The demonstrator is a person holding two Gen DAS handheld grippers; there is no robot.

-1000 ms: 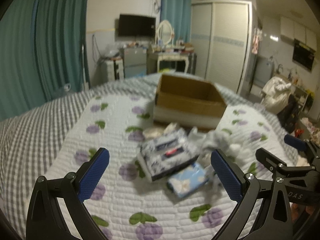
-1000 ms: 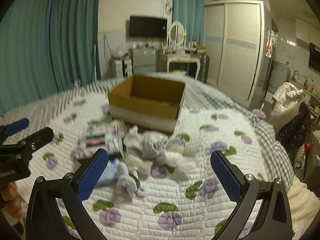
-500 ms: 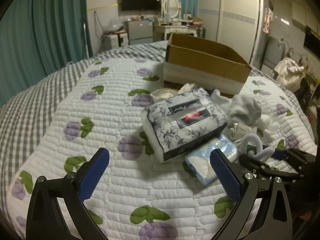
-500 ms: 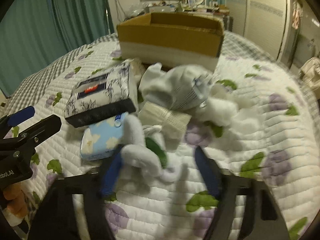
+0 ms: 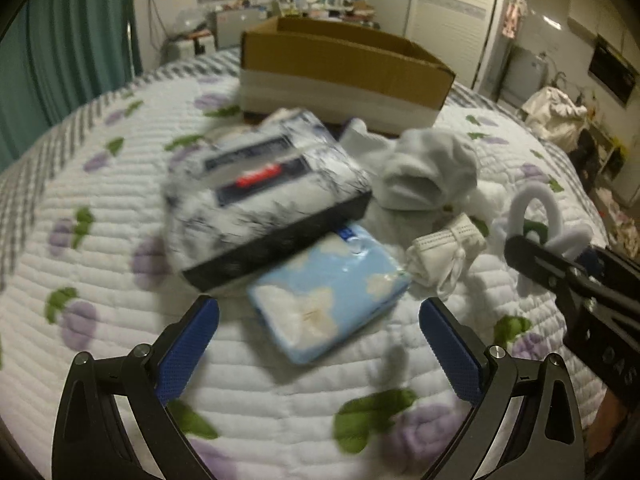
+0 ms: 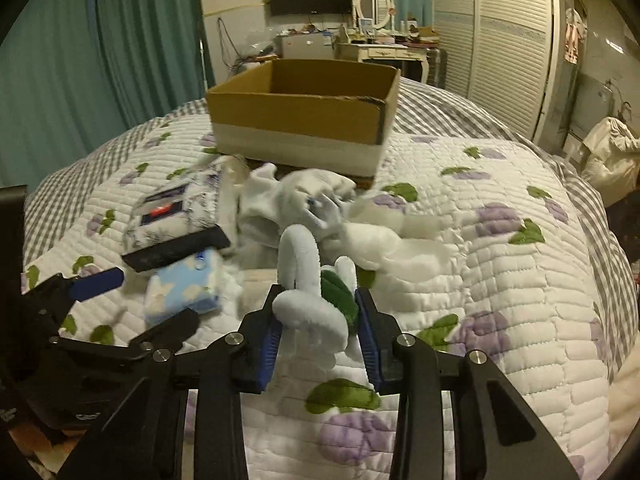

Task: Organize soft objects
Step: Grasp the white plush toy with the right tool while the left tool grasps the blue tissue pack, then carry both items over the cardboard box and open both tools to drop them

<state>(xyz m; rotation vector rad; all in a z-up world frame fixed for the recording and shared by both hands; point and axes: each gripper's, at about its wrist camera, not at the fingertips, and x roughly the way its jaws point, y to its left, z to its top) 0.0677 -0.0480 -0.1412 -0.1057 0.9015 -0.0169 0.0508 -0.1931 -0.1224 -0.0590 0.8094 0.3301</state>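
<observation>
My right gripper (image 6: 318, 330) is shut on a white plush toy (image 6: 308, 304) with looped ears and a green part, held just above the quilt; the toy also shows in the left wrist view (image 5: 536, 216). My left gripper (image 5: 316, 344) is open and empty, right in front of a light blue tissue pack (image 5: 328, 292). A floral tissue box (image 5: 264, 196) lies partly on that pack. White socks (image 5: 428, 172) and a folded face mask (image 5: 444, 248) lie to the right. An open cardboard box (image 6: 308, 112) stands behind the pile.
The white quilt (image 6: 500, 280) with purple flowers covers a bed with a grey checked sheet. Teal curtains (image 6: 100, 60) hang at the left. A wardrobe (image 6: 508, 40) and a dressing table stand at the back. A white bag (image 6: 612, 156) sits off the bed's right side.
My right gripper came down onto the pile, closed on the plush toy and has lifted it slightly. My left gripper has moved down and forward toward the blue tissue pack, still open.
</observation>
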